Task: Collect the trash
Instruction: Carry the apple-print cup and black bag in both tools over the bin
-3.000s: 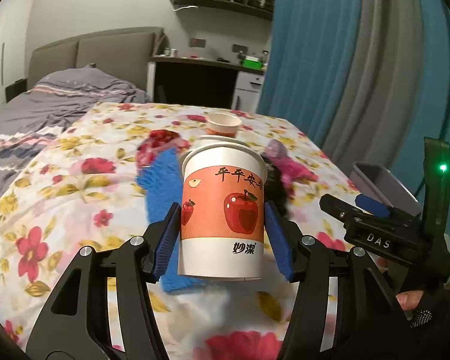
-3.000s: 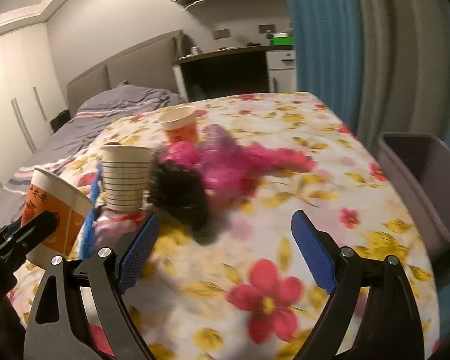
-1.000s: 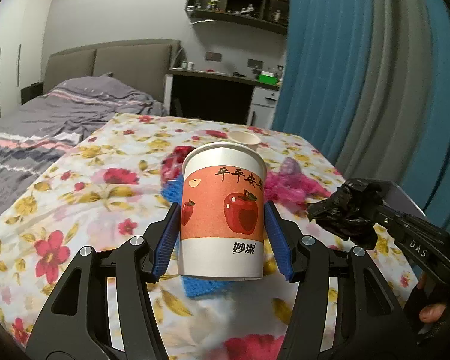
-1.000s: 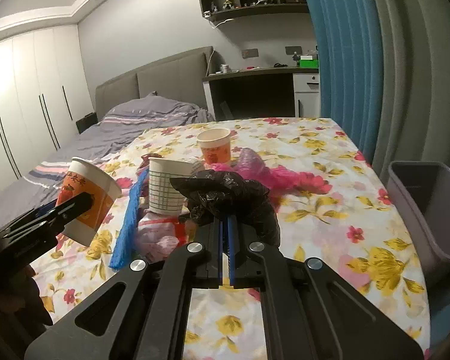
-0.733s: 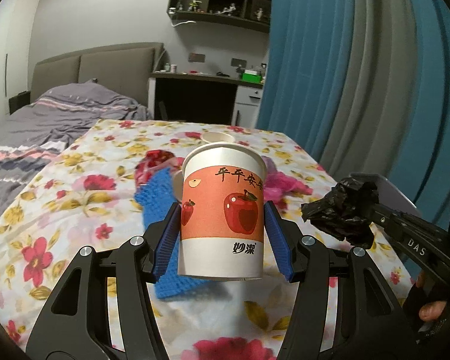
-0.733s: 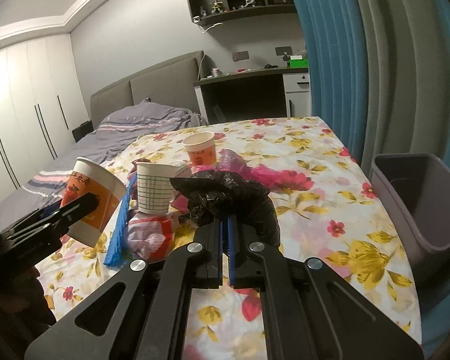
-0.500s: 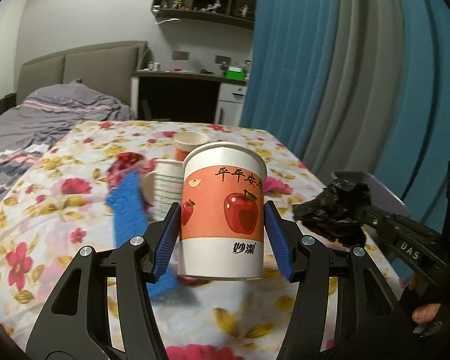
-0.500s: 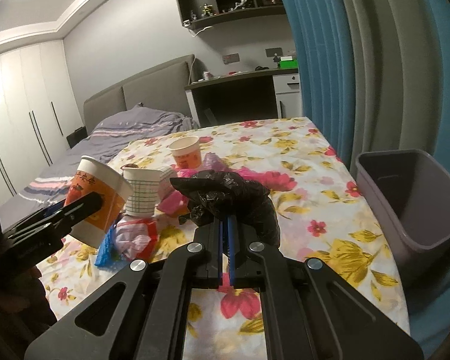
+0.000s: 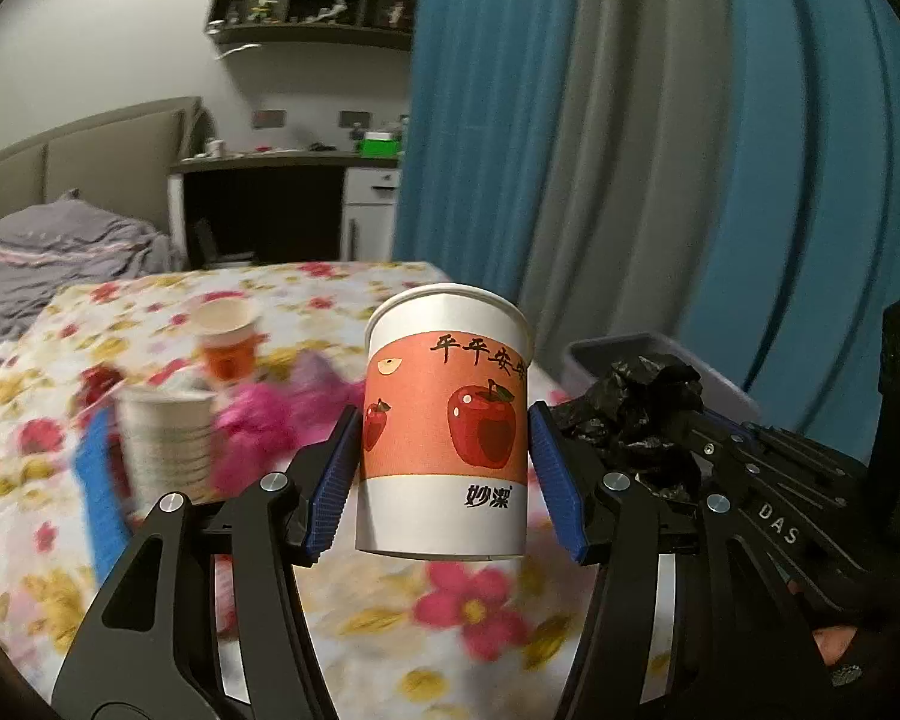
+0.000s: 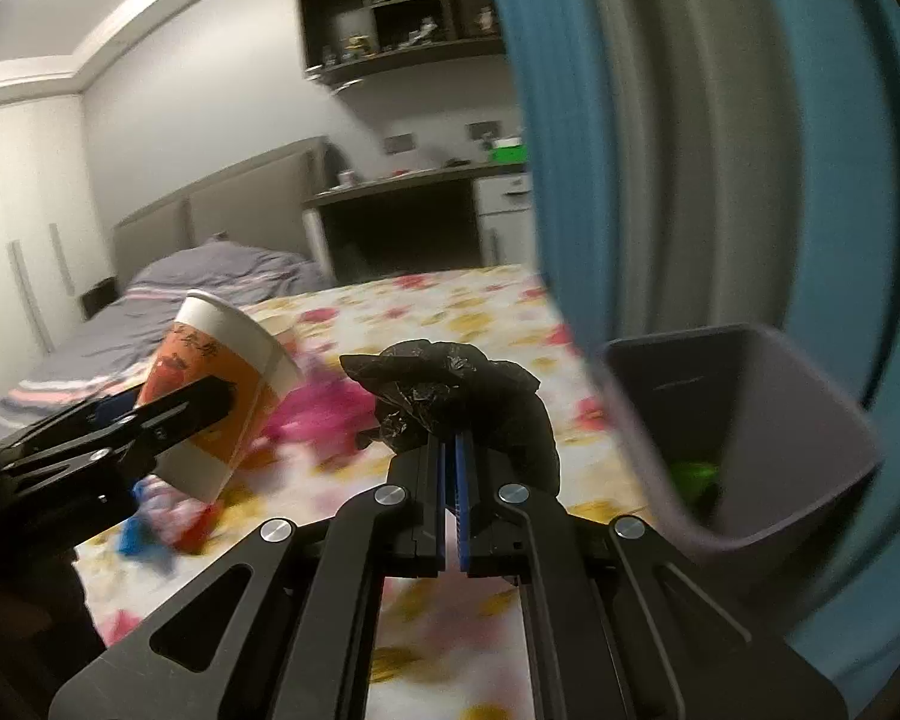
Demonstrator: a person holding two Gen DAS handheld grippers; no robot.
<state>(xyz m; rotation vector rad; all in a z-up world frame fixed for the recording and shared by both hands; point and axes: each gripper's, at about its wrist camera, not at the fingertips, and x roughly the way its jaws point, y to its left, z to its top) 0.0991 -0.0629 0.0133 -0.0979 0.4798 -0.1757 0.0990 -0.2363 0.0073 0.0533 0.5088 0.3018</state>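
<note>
Carrying both loads binward: left claw (image 9: 444, 468) grips the apple-printed paper cup (image 9: 447, 420), right claw (image 10: 450, 462) clenches the crumpled black plastic bag (image 10: 462, 402); release only once over the grey plastic bin (image 10: 810, 420) beyond the counter's right edge.

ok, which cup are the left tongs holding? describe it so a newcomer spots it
Above the floral table, between the blue pads of the left tongs: the apple cup, lifted off the cloth. It alone has a big red apple print; the striped cup and small orange cup stand behind.
</note>
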